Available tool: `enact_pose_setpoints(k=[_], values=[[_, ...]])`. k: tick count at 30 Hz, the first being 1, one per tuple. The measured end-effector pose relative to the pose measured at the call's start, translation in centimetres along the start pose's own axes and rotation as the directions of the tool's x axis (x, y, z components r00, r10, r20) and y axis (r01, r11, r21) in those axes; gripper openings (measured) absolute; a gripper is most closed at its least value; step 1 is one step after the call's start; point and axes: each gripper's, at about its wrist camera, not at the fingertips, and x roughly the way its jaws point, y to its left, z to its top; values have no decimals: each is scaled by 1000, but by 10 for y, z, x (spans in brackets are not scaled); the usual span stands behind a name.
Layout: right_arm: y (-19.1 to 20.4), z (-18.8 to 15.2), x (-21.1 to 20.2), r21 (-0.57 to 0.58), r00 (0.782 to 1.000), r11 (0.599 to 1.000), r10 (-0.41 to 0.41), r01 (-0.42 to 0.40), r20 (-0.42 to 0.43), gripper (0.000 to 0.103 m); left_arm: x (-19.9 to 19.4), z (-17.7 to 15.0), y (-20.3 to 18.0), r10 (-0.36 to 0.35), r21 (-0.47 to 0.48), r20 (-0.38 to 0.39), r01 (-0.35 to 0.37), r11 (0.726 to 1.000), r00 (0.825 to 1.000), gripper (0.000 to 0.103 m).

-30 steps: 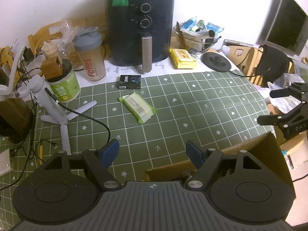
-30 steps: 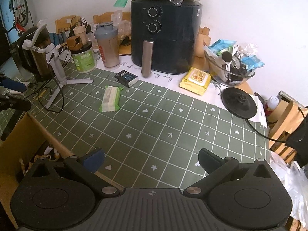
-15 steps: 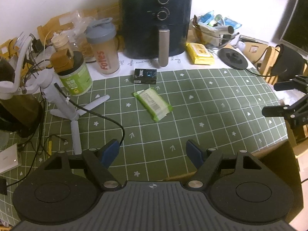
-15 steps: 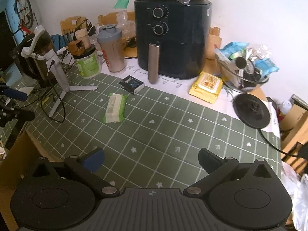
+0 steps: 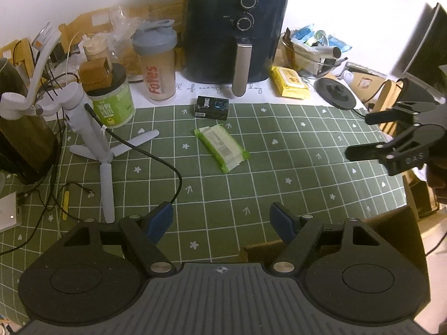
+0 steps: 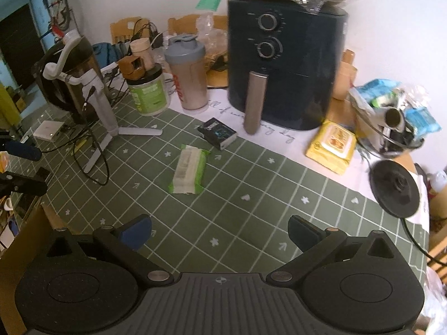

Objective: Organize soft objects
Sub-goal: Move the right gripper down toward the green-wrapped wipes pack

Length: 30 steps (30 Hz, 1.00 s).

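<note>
Left gripper (image 5: 220, 219): fingers wide apart, empty, above the worktop (image 5: 293, 150) near edge. Green wipes pack (image 5: 221, 148): flat mid-worktop, before the black box (image 5: 212, 107); likely light, soft, slick-wrapped; best pinched across its narrow width. Right gripper (image 6: 220, 231): fingers spread wide, holding nothing.

A dark air fryer (image 5: 236, 32) stands at the back of the green checked tablecloth (image 5: 293, 150). Left of it are a grey-lidded shaker bottle (image 5: 156, 61) and a green-labelled tub (image 5: 113, 103). A small black box (image 5: 212, 107) lies before the fryer, a white tripod stand (image 5: 92, 142) farther left.
</note>
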Motion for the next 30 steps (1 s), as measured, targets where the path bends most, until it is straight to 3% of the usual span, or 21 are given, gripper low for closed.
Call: enact_pose_setpoints(k=[20, 30], values=[[24, 35, 61, -55, 997, 998, -13, 8, -80, 103, -6, -16, 14, -11, -68, -5, 11, 998, 1000, 76], [29, 44, 91, -105, 991, 994, 23, -37, -131, 103, -7, -25, 23, -13, -123, -6, 12, 992, 1000, 76]])
